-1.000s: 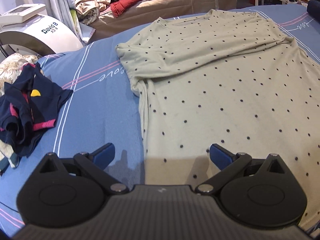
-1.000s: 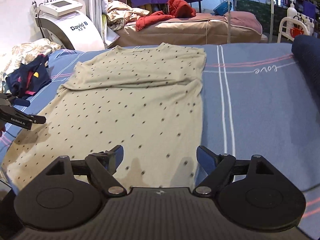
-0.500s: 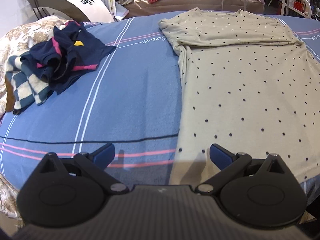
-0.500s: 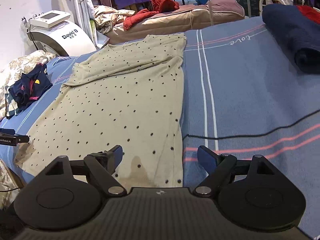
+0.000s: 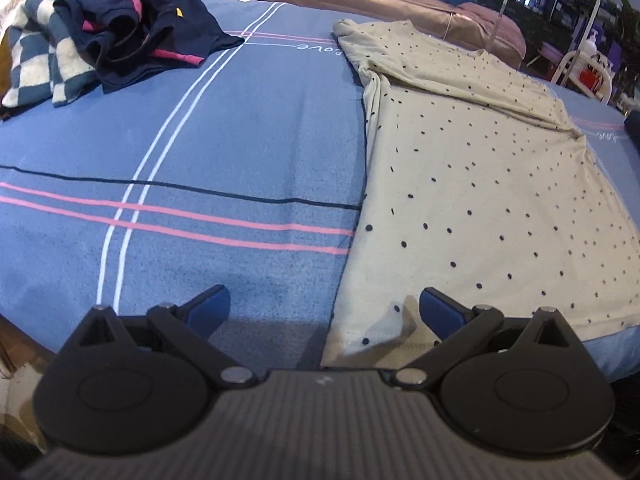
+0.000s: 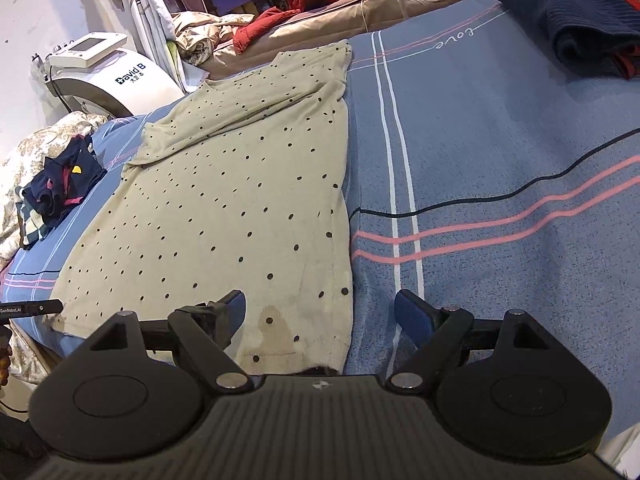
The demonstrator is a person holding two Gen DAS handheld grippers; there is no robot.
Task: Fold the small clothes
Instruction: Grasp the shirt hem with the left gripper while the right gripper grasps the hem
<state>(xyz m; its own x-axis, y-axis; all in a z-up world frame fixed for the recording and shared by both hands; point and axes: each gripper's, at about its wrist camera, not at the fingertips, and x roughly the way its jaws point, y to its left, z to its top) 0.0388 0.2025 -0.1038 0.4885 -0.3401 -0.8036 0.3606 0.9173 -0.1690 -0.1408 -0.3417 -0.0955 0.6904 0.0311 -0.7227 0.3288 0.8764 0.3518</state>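
Both my grippers have pulled back to the dotted shirt's point(image 5: 480, 184) hem: left gripper point(image 5: 324, 310) released over its 7 o'clock corner, right gripper point(image 6: 320, 312) released over its 5 o'clock corner on the blue bedsheet point(image 6: 500, 140).

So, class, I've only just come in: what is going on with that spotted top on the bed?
A person holds a gripper in each hand over a beige dotted shirt lying flat on a blue striped bedcover, its sleeves already folded in. The left gripper hangs open at the hem's left corner, and the right gripper hangs open at the right corner. Neither grips the cloth yet. A heap of dark clothes waits at the side.
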